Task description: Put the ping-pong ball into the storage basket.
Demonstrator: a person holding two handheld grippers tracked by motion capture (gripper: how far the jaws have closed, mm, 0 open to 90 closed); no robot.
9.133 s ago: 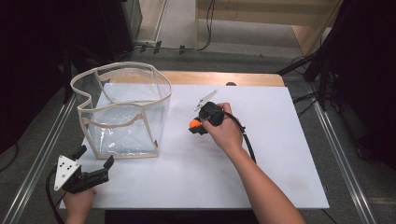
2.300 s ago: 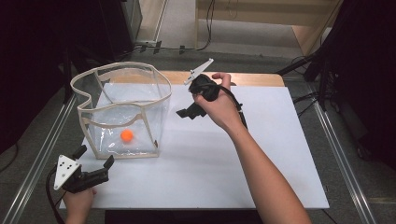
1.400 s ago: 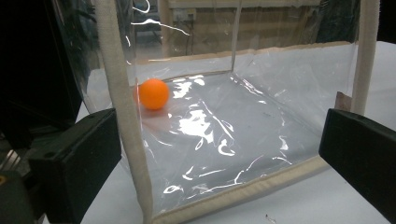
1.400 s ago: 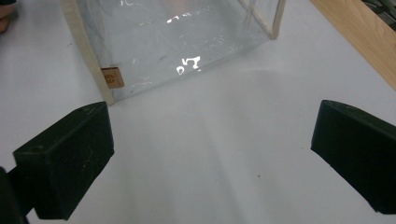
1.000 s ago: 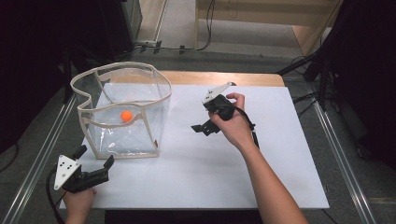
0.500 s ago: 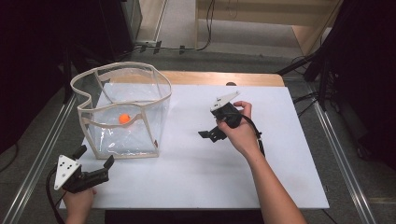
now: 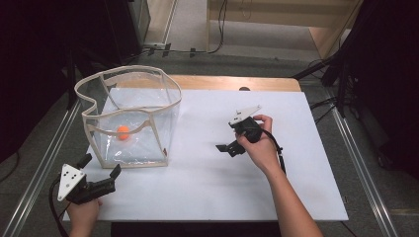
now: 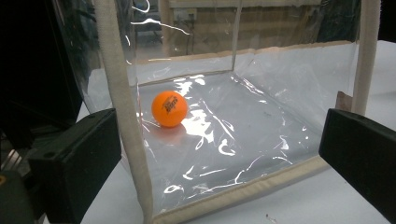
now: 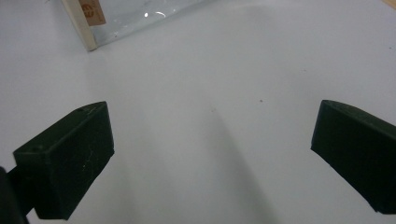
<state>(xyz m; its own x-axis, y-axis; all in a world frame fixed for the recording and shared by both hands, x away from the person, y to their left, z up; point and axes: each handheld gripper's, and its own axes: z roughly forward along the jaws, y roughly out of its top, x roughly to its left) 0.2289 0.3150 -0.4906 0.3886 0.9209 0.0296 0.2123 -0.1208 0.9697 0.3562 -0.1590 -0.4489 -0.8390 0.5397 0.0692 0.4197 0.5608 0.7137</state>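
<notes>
- The orange ball point(image 7: 123, 132) lies on the floor of the clear bag point(image 7: 129, 118), in the left half of the high view; in the left tool view it rests near the back left corner, behind the cream-edged front wall.
- The right tool point(image 7: 232, 147) is at the centre of the frame above the bare white desk point(image 7: 207, 182). Its jaws are wide apart and hold nothing.
- The left tool point(image 7: 101, 170) is at the lower left of the frame, just in front of the bag, also wide apart and empty.
- The drop seems done, so I judge the step in hand is to move the right tool away. It is good to keep it above the sheet and well apart from the soft bag rim, so the bag does not tip.
- The desk has a white cover with a wood edge at the top. Around it are a grey floor, metal rails, cables and dark equipment.
</notes>
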